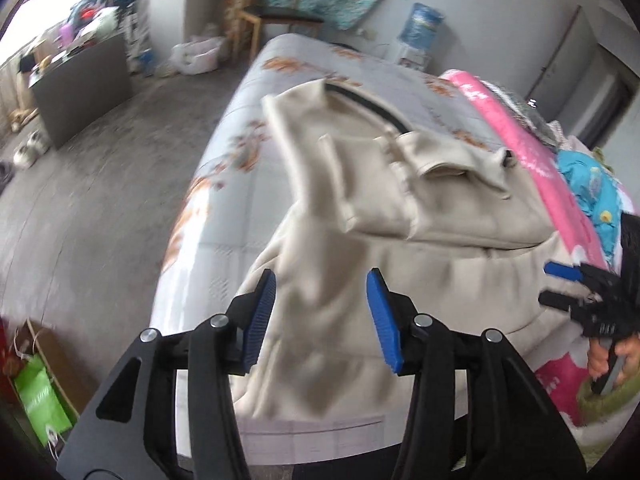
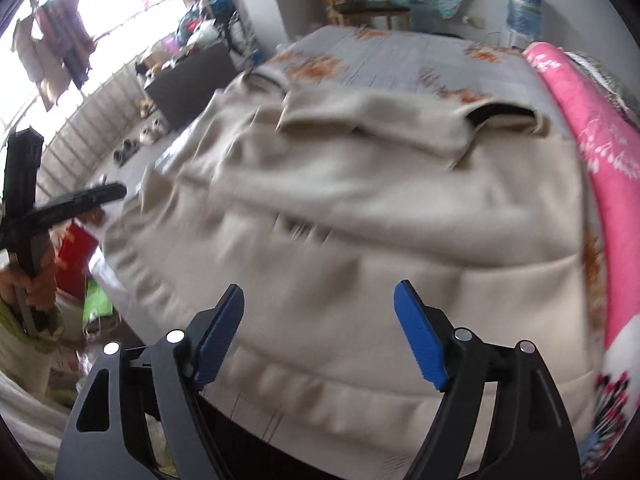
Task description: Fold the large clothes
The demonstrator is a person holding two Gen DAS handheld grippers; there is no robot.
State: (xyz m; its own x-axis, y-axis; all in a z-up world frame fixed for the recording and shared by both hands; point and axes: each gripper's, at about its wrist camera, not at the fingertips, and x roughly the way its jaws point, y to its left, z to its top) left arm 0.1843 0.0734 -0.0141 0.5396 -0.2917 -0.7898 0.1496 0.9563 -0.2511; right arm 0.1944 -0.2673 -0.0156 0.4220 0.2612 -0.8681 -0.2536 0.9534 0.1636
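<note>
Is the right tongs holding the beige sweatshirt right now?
No, the right tongs stand open above the beige sweatshirt on the bed, with no cloth pinched between their blue pads.

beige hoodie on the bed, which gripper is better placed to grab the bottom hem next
Right, probably. The right gripper hangs open just above the beige hoodie's ribbed hem; the left gripper sits over bunched fabric instead.
</note>
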